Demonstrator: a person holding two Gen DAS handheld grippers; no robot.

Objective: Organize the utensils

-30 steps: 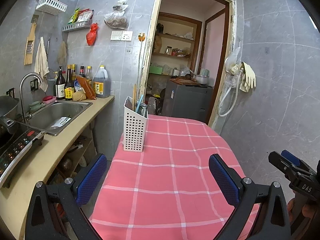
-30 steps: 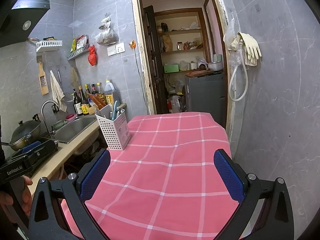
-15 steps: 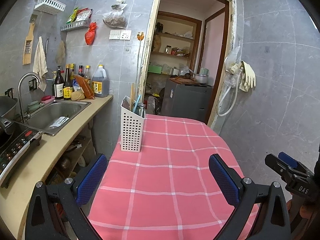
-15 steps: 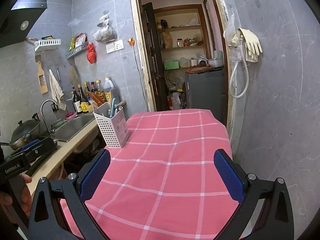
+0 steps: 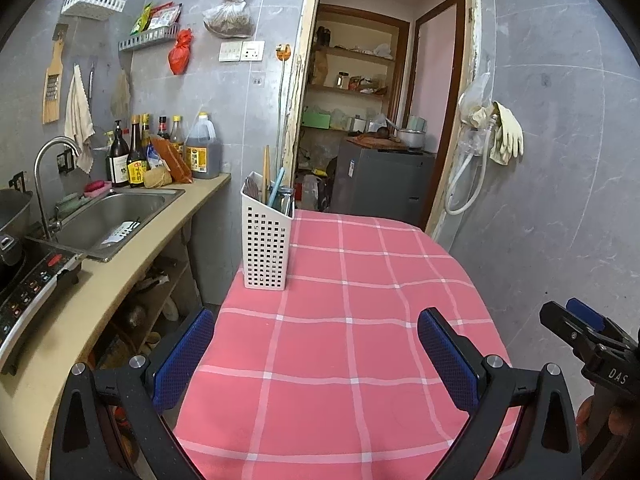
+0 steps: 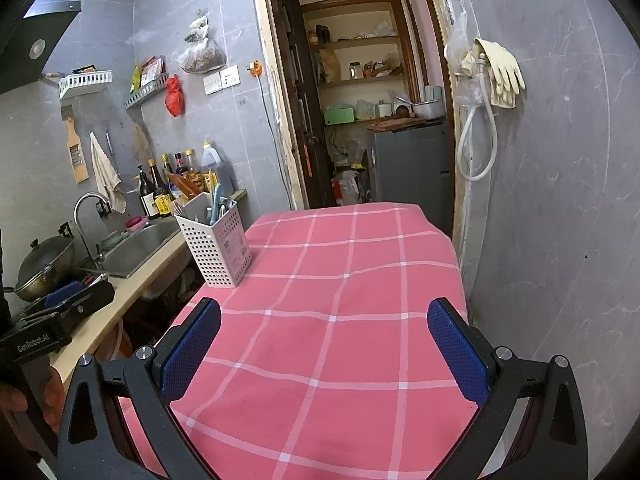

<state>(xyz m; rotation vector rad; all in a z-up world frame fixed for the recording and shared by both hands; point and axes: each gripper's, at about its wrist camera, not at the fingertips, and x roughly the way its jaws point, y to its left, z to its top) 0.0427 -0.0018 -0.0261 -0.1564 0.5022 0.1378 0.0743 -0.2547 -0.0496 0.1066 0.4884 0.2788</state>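
left claw [image 5: 316, 354]: wide apart, empty, over the pink checked bench [image 5: 360, 280].
right claw [image 6: 324, 354]: wide, empty.
utensils [image 5: 276, 194]: standing in the white perforated caddy [image 5: 266, 248] at bench's far left edge.
change: caddy now closer; approach under way.

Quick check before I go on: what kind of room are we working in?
Most likely a small home kitchen: a steel sink set in the counter, sauce bottles against the tiled wall, and a white utensil caddy on the pink-checked table.
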